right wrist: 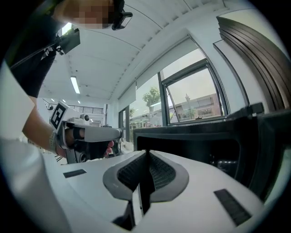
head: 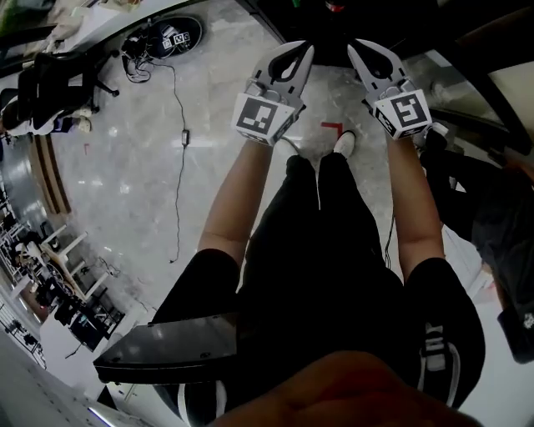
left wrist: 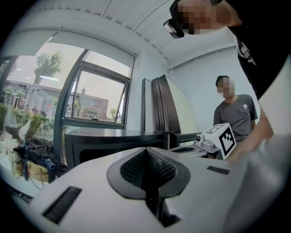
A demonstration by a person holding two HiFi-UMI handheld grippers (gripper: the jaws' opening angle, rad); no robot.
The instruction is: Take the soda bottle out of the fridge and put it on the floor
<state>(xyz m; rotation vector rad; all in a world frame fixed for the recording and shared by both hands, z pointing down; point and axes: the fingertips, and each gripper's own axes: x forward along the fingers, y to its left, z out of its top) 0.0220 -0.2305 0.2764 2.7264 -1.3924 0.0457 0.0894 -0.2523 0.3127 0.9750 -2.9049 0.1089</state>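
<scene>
Both grippers are held level in front of me, side by side over the pale floor point(head: 209, 150). My left gripper point(head: 305, 48) is shut with nothing between its pads point(left wrist: 157, 166). My right gripper point(head: 355, 48) is shut too and holds nothing. Ahead stands a low black fridge point(right wrist: 191, 145), its dark front opening facing the right gripper point(right wrist: 146, 154). The same black box shows beyond the left gripper point(left wrist: 146, 151) as the fridge point(left wrist: 113, 143). I make out no soda bottle for sure; a small red item point(head: 334, 7) sits in the dark at the top of the head view.
A second person point(left wrist: 236, 113) stands behind the fridge by a wall. Large windows point(left wrist: 91, 95) lie beyond it. A cable point(head: 179, 133) runs across the floor at left, with chairs point(head: 58, 92) and clutter further left. A red tape mark point(head: 331, 127) lies near my foot.
</scene>
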